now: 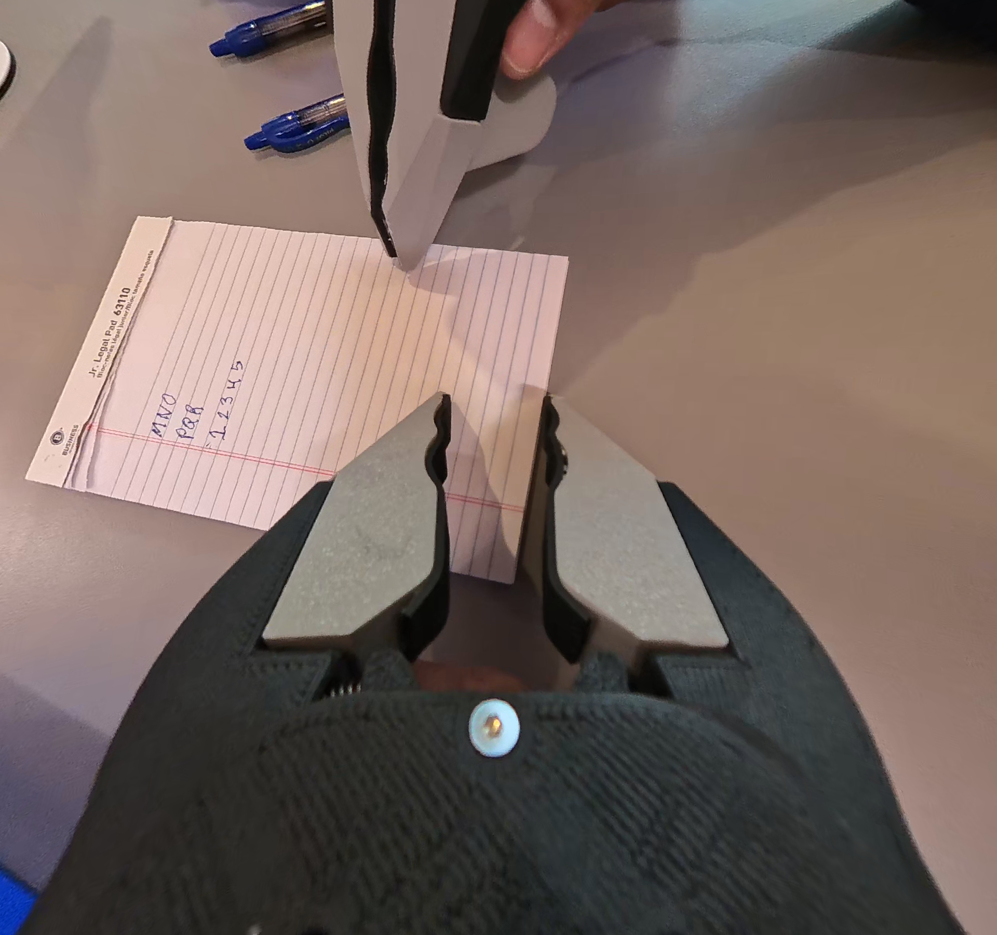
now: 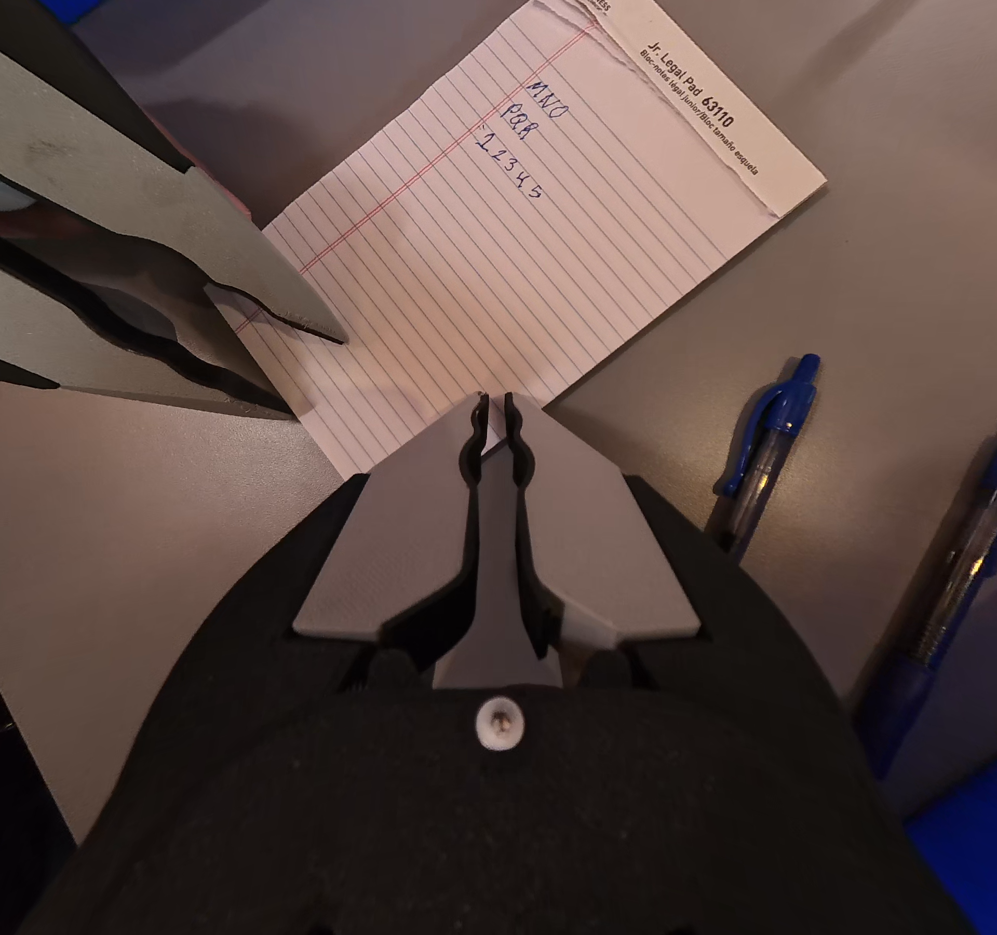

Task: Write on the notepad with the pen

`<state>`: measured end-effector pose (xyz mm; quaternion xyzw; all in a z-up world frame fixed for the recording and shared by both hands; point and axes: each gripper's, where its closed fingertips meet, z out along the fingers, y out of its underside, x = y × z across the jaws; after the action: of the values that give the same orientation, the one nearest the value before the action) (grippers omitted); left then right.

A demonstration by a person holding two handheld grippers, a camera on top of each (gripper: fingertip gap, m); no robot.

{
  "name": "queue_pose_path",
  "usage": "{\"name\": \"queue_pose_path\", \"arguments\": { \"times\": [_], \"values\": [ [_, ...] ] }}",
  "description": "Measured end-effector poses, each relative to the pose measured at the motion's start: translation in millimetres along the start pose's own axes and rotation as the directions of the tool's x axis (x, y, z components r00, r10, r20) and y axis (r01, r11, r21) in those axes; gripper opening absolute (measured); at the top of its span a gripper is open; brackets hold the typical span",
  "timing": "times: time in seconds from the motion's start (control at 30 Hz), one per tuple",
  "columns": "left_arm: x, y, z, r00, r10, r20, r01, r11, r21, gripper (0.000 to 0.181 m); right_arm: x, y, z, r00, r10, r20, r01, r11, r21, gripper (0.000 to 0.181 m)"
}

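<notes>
Both pens [image 2: 766,445] lie ungrasped on the bench [image 2: 809,289]; your left gripper [image 1: 496,402] gapes, right gripper [image 2: 496,396] is nearly together, pressing the notepad [image 2: 512,235]. Lift off carelessly and the pad skids.

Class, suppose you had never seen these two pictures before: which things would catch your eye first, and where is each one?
First comes the white lined notepad lying flat on the grey table, with a few lines of blue handwriting near its top. Next, the right gripper points steeply down with its tips at the pad's far edge, while the left gripper hovers open over the near edge. Two blue pens lie untouched beyond the pad.
</notes>
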<state>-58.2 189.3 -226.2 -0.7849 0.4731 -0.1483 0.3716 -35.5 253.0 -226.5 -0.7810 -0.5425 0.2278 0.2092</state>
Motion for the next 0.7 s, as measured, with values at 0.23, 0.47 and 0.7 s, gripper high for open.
{"name": "queue_pose_path", "arguments": {
  "times": [0.23,0.47,0.7],
  "values": [
    [-1.0,0.3,-1.1,1.000,-0.002,0.001,0.002,1.000,0.001,0.033,-0.1,0.9,0.5,1.000,-0.001,-0.001,0.001,1.000,-0.004,0.003],
    [-4.1,-1.7,-5.3,1.000,-0.015,0.003,0.015,1.000,0.019,0.034,-0.3,1.6,0.2,1.000,0.001,0.000,-0.001,1.000,-0.006,0.003],
    [-4.6,0.6,-5.2,1.000,-0.015,0.004,0.015,1.000,0.008,0.034,-1.2,1.6,-1.2,1.000,0.001,0.005,-0.001,1.000,-0.005,0.003]
  ]
}}
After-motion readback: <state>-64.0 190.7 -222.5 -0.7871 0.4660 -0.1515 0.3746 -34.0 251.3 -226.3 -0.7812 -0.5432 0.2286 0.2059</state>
